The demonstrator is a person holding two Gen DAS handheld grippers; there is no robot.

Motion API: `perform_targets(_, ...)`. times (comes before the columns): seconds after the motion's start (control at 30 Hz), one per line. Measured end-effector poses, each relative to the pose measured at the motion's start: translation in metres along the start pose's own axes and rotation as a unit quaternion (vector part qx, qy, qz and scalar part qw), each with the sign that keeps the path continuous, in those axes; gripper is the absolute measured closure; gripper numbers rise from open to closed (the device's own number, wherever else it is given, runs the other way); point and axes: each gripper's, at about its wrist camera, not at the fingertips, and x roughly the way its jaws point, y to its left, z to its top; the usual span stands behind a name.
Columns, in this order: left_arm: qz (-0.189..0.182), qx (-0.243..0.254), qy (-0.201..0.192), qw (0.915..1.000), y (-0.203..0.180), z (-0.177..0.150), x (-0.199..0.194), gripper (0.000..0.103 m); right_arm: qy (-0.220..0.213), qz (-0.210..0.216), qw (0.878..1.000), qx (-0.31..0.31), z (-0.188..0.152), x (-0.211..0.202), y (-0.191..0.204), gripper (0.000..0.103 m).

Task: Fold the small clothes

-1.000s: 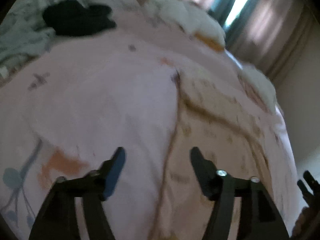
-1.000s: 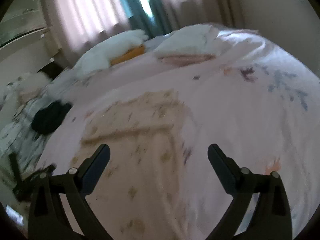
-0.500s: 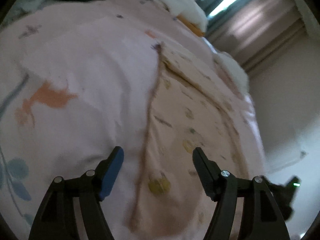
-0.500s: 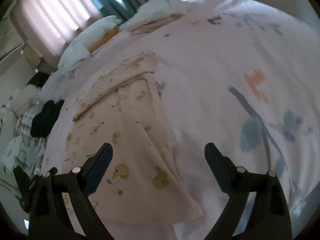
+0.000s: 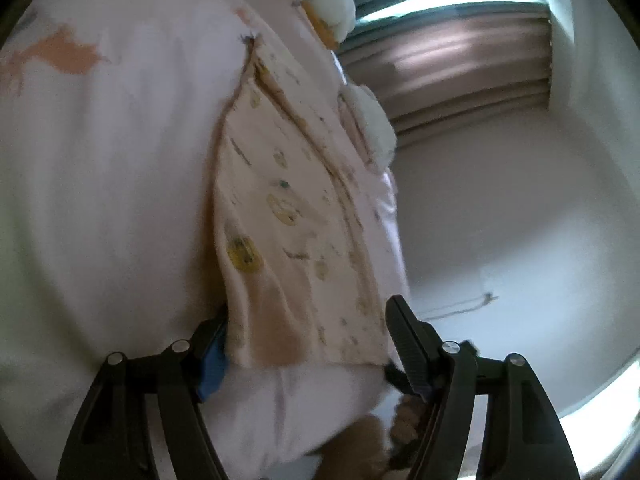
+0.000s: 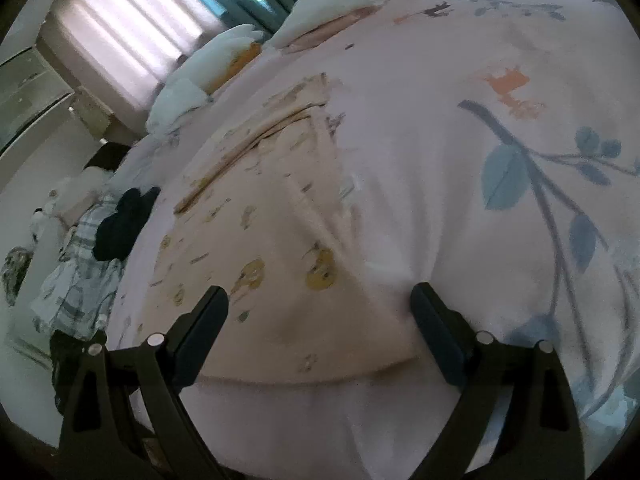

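Note:
A small peach garment (image 5: 280, 208) with yellow prints lies spread flat on the pale pink bed cover (image 5: 120, 160). Its near hem sits between the fingers of my left gripper (image 5: 306, 312), which is open; the hem's left corner overlaps the blue pad of the left finger (image 5: 212, 356). In the right wrist view the same garment (image 6: 260, 208) stretches away from me, and my right gripper (image 6: 318, 294) stands open low over its near right part, one finger on each side of a yellow print. Neither gripper presses on the cloth.
The bed cover (image 6: 480, 160) has blue leaf and orange prints. White folded clothes (image 6: 224, 52) lie at the far end, a black garment (image 6: 120, 224) and plaid cloth (image 6: 76, 280) on the far left. The bed's edge, a wall (image 5: 520, 220) and curtains (image 5: 460, 48) show beside the left gripper.
Both grippers have come down and closer to the garment's near hem. The left view has swung toward the bed's edge and wall. The jaws stay apart as before.

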Motion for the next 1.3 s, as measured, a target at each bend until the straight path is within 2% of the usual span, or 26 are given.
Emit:
perform_targets(0.1, -0.053, -0.029, 0.019, 0.9980, 0.005, -0.005, 0.003, 0.032, 0.005, 0.041, 0.999, 0.016, -0.006, -0.003, -0.003, 0.009)
perform_targets(0.2, -0.051, -0.059, -0.022, 0.9968, 0.009, -0.005, 0.005, 0.032, 0.005, 0.070, 0.997, 0.038, -0.009, -0.005, -0.006, 0.009)
perform_targets(0.27, -0.052, -0.049, -0.022, 0.9972, 0.006, -0.001, 0.013, 0.032, 0.004, 0.074, 0.996, 0.045, -0.010, -0.005, -0.006, 0.009)
perform_targets(0.4, -0.017, -0.025, -0.054, 0.9981, -0.001, -0.004, 0.016, 0.035, 0.009, 0.075, 0.997, 0.033, -0.014, -0.002, 0.002, 0.009)
perform_targets(0.47, 0.011, 0.006, -0.071, 0.9974, -0.007, -0.010, 0.020, 0.039, 0.009, 0.074, 0.997, 0.026, -0.014, -0.001, 0.003, 0.009)
perform_targets(0.5, 0.038, 0.019, -0.075, 0.9963, -0.011, -0.012, 0.024, 0.045, 0.008, 0.073, 0.997, 0.025, -0.014, -0.001, 0.004, 0.009)
perform_targets(0.53, 0.080, 0.031, -0.078, 0.9933, -0.016, -0.012, 0.030, 0.051, 0.007, 0.072, 0.997, 0.025, -0.014, 0.000, 0.004, 0.009)
perform_targets(0.6, 0.106, 0.034, -0.090, 0.9898, -0.017, -0.012, 0.034, 0.056, 0.002, 0.070, 0.997, 0.026, -0.014, 0.000, 0.005, 0.013)
perform_targets(0.67, 0.111, 0.018, -0.103, 0.9883, -0.014, -0.010, 0.037, 0.069, -0.004, 0.061, 0.998, 0.024, -0.015, 0.002, 0.005, 0.020)
perform_targets(0.73, 0.113, -0.017, -0.112, 0.9870, 0.000, -0.006, 0.037, 0.095, -0.012, 0.047, 0.999, 0.018, -0.016, 0.004, 0.006, 0.027)
perform_targets(0.83, 0.101, -0.048, -0.109, 0.9877, 0.012, -0.001, 0.034, 0.097, -0.024, 0.032, 0.999, 0.013, -0.016, 0.007, 0.006, 0.035)
perform_targets(0.97, 0.135, -0.007, -0.113, 0.9844, 0.002, -0.006, 0.036, 0.097, -0.030, -0.005, 0.999, -0.020, -0.015, 0.011, 0.008, 0.052)
perform_targets(1.03, 0.145, 0.008, -0.113, 0.9830, -0.001, -0.007, 0.040, 0.097, -0.031, -0.007, 0.999, -0.025, -0.015, 0.012, 0.007, 0.054)
perform_targets(1.17, 0.132, 0.000, -0.107, 0.9854, 0.004, -0.006, 0.039, 0.097, -0.030, 0.036, 0.998, 0.031, -0.012, 0.008, -0.006, 0.052)
perform_targets(1.3, 0.131, -0.001, -0.105, 0.9858, 0.005, -0.004, 0.041, 0.097, 0.023, 0.142, 0.987, 0.076, -0.015, 0.010, -0.006, 0.050)
